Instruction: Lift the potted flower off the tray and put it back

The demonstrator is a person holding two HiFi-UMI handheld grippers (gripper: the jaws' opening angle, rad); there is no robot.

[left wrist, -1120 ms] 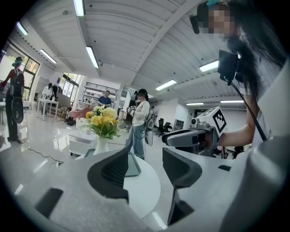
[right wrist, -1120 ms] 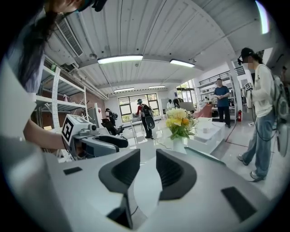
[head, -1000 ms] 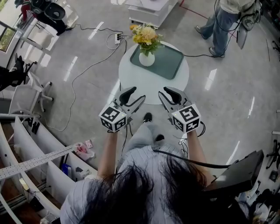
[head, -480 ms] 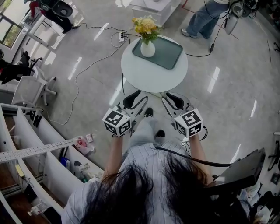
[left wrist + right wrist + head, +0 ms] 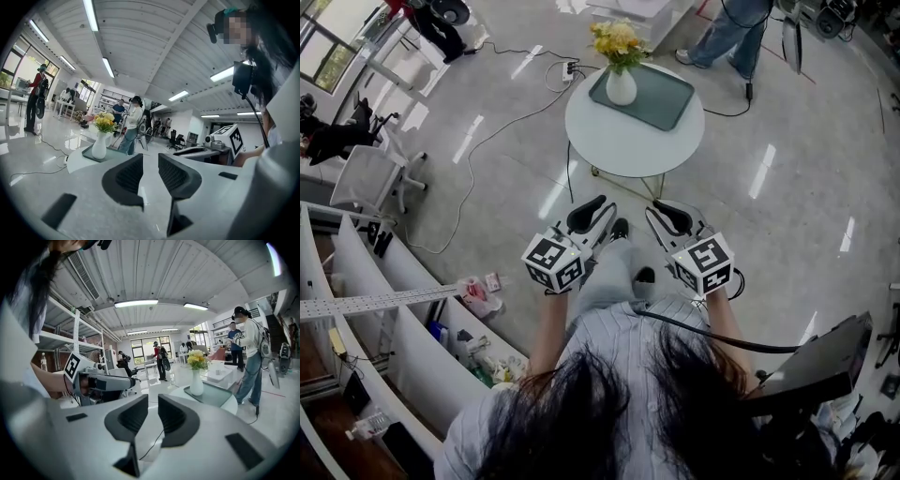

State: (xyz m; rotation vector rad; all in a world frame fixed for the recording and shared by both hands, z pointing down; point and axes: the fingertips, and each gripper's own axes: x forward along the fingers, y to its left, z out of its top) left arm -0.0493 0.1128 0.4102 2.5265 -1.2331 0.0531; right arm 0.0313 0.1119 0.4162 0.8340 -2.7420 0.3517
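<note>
The left gripper (image 5: 592, 214) is empty. In the left gripper view its jaws have just been closing and stand almost together, with only a narrow slit between the dark pads and nothing in it. The right gripper (image 5: 667, 217) is level with it and just beside it. Its jaws have been closing too, down to a thin gap, and they hold nothing. Both grippers are over bare floor, each with its marker cube (image 5: 554, 262) at the rear, close to the person's forearms.

Ahead of both grippers and well apart from them stands the round white counter (image 5: 623, 141). Neither gripper reaches over its rim. On the half of the counter farther from the grippers lies the grey-green tray (image 5: 667, 101). The potted flower (image 5: 621, 82), a white vase of yellow blooms, stands upright on the end of the tray nearer the left gripper's side. From the left gripper it is ahead and off to the left of the jaws. From the right gripper it is ahead and off to the right.

Beyond the counter a person in jeans (image 5: 727, 33) stands on the floor. A cable (image 5: 487, 141) trails across the floor out past the left gripper, towards a white chair (image 5: 370, 178). Curved white shelves (image 5: 356, 309) run behind and to the left of that gripper.
</note>
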